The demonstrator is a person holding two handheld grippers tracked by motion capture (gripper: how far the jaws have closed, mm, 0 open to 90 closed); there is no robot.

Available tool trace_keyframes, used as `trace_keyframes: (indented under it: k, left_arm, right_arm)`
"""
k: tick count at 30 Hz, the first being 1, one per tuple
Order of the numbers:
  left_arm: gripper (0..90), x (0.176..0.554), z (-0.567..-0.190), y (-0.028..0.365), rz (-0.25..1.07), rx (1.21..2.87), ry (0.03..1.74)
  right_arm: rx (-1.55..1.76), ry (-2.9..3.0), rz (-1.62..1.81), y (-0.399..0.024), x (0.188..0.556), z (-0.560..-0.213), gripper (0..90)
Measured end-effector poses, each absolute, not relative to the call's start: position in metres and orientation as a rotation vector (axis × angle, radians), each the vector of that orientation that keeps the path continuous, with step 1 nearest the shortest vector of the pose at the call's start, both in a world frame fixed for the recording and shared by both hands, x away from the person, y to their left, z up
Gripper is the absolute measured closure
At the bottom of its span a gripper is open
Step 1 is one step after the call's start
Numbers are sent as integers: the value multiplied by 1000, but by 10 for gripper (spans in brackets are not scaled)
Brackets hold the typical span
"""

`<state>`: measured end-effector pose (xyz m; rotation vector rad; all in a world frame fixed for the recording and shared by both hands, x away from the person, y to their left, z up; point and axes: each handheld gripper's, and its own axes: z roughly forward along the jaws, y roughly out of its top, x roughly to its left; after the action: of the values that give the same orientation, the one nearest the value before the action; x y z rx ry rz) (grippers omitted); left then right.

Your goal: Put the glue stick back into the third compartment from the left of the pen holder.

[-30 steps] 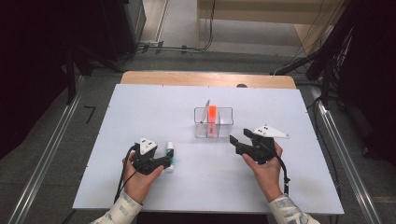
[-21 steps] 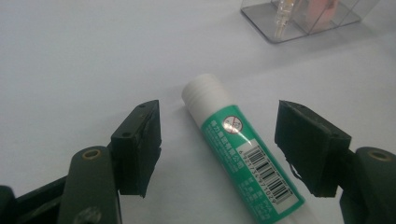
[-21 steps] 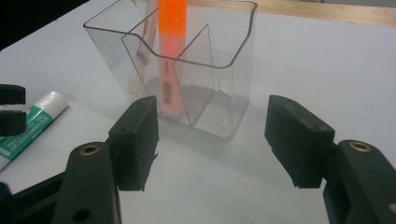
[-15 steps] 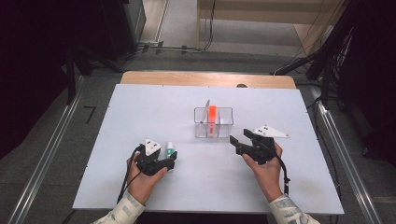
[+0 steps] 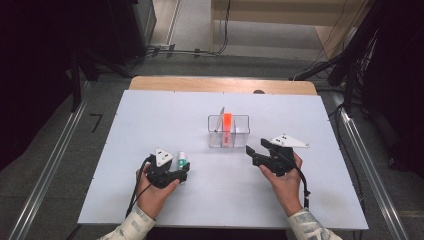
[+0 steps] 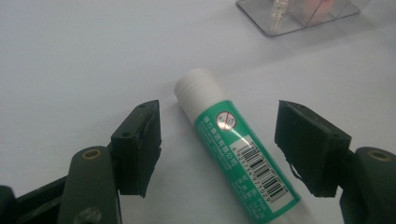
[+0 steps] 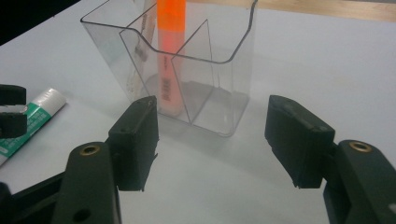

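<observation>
A white table (image 5: 150,115) stood on a grey floor among dark equipment. A green-and-white glue stick (image 6: 236,149) lay flat on it between the spread jaws of the left gripper (image 6: 217,140), neither pad touching it. The right gripper (image 7: 212,140), jaws likewise apart and empty, faced a clear divided organizer (image 7: 224,74) holding an orange marker (image 7: 170,28).

glue stick (image 6: 238,156): green label, white cap, black barcode
my claws (image 6: 219,149): black
organizer (image 7: 187,70): clear, orange marker (image 7: 170,28) inside
surface (image 5: 150,115): white
</observation>
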<state>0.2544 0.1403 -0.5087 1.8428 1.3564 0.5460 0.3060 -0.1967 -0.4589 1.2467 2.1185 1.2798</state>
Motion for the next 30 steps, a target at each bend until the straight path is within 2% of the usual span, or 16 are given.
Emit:
trace_keyframes:
  k: [18,30]
  left_arm:
    - [320,256,-515,130,538,1898,1339]
    - [376,254,-516,127,590,1929,1331]
  right_arm:
    - [1237,2123,1278,-196,306,-459,336]
    - [1239,2123,1278,-196,305,-459,336]
